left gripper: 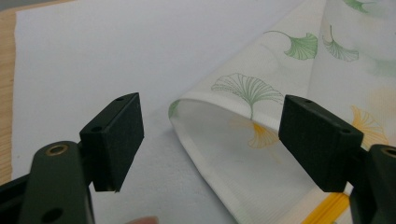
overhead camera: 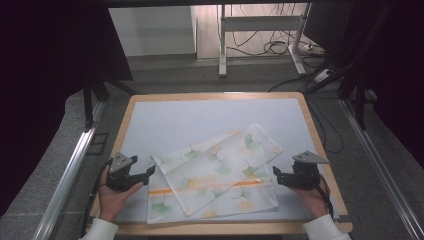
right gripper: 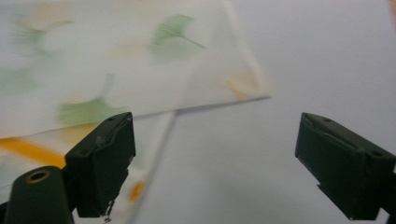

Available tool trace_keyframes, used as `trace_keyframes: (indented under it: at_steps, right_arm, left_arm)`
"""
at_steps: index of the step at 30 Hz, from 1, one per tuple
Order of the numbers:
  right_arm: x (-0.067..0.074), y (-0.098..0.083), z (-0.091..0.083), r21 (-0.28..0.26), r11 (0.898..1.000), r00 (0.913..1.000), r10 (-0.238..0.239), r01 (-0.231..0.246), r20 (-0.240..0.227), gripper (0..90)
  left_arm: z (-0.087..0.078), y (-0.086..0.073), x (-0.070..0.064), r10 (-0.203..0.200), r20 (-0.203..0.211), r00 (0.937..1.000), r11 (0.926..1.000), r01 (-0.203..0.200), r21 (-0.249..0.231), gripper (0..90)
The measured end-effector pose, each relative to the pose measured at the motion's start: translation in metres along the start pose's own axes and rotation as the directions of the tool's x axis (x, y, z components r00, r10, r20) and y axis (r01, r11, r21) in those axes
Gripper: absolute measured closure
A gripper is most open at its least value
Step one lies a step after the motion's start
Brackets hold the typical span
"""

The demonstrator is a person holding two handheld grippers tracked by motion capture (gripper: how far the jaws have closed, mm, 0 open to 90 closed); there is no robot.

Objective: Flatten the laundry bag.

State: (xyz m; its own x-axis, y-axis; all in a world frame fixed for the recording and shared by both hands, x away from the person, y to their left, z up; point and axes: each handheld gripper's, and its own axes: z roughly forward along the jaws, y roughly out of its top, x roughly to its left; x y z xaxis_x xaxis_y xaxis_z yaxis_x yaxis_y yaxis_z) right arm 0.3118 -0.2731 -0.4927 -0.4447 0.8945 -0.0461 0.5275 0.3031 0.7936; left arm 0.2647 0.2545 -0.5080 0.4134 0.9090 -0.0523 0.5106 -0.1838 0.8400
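The cloth [overhead camera: 215, 175] is thin and white, printed with green and yellow ginkgo leaves, with an orange stripe near one edge. It lies folded on the pale mat [overhead camera: 200, 120] that covers the wooden table [overhead camera: 320, 145], toward the near side; an upper layer lies slanted across a lower layer.

The left gripper [overhead camera: 150, 173] rests at the cloth's left edge. Its jaws stand wide apart and clamp nothing. In the left gripper view, a rounded folded corner of the cloth [left gripper: 261, 135] lies ahead of the left gripper [left gripper: 210, 144], between the jaw lines but untouched.

The right gripper [overhead camera: 276, 175] sits at the cloth's right edge, jaws likewise wide apart and empty. In the right gripper view, the cloth [right gripper: 116, 65] lies ahead of the right gripper [right gripper: 215, 163] and behind one jaw.
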Motion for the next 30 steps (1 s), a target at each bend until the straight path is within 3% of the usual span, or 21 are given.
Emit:
trace_keyframes:
  at_steps: [3,4,14,18,22,30]
  right_arm:
    - [0.005,-0.001,-0.006,-0.006,1.0,0.9993,-0.021,0.021,-0.031,13.7]
    - [0.009,0.0,-0.009,-0.004,0.999,0.9973,-0.038,0.038,-0.063,15.2]
    - [0.011,-0.002,-0.006,-0.005,0.999,0.9903,-0.04,0.039,-0.133,22.2]
    - [0.015,-0.001,-0.007,-0.011,0.998,0.9859,-0.055,0.054,-0.158,24.8]
    - [0.018,-0.001,-0.005,-0.01,0.998,0.9811,-0.064,0.064,-0.183,27.2]
    - [0.027,-0.001,-0.01,-0.01,0.996,0.9656,-0.087,0.087,-0.245,34.5]
  left_arm:
    - [-0.001,0.0,-0.001,0.006,0.001,1.0,1.0,-0.006,0.002,21.6]
    - [-0.001,-0.001,-0.001,0.007,0.002,1.0,0.9999,-0.007,0.007,21.6]
    - [-0.004,0.003,-0.002,0.021,0.019,0.9996,0.9997,-0.021,0.008,22.8]
    - [-0.005,0.008,-0.012,0.056,0.025,0.9981,0.9984,-0.056,0.009,23.0]
    - [-0.005,0.014,-0.02,0.066,0.026,0.9975,0.9977,-0.067,0.011,23.3]
    - [-0.006,0.02,-0.04,0.092,0.07,0.9933,0.9949,-0.095,0.035,25.5]
